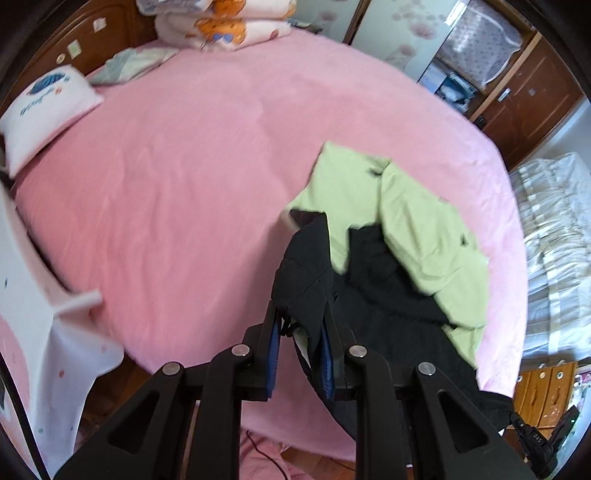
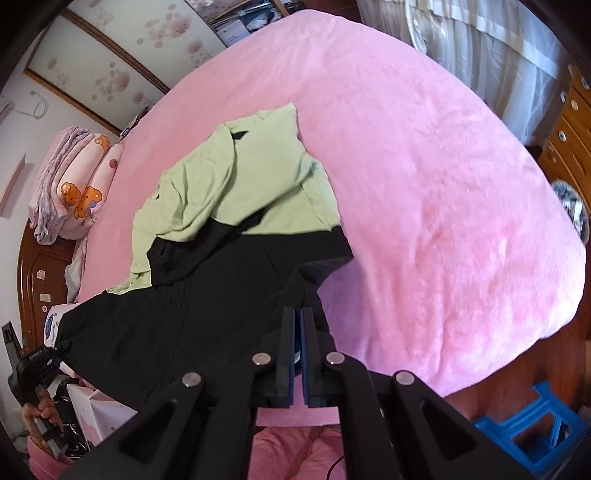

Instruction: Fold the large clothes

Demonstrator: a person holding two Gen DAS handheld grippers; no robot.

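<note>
A large black and light-green jacket (image 1: 402, 236) lies partly on the pink bed (image 1: 192, 192), its black hem lifted toward me. My left gripper (image 1: 303, 314) is shut on a thick bunch of the black hem fabric, with a drawstring hanging by the left pad. In the right wrist view the same jacket (image 2: 236, 192) stretches from the bed to my right gripper (image 2: 298, 314), whose jaws are pressed together on the black hem edge. The other gripper (image 2: 35, 365) shows at the far left of that view, held by a hand and gripping the other hem corner.
Folded quilts (image 1: 221, 26) and a white pillow (image 1: 44, 110) sit at the head of the bed by a wooden headboard (image 1: 92, 33). A wooden cabinet (image 1: 524, 96) and curtains (image 1: 554, 236) stand beside the bed. A blue plastic stool (image 2: 532, 432) stands on the floor.
</note>
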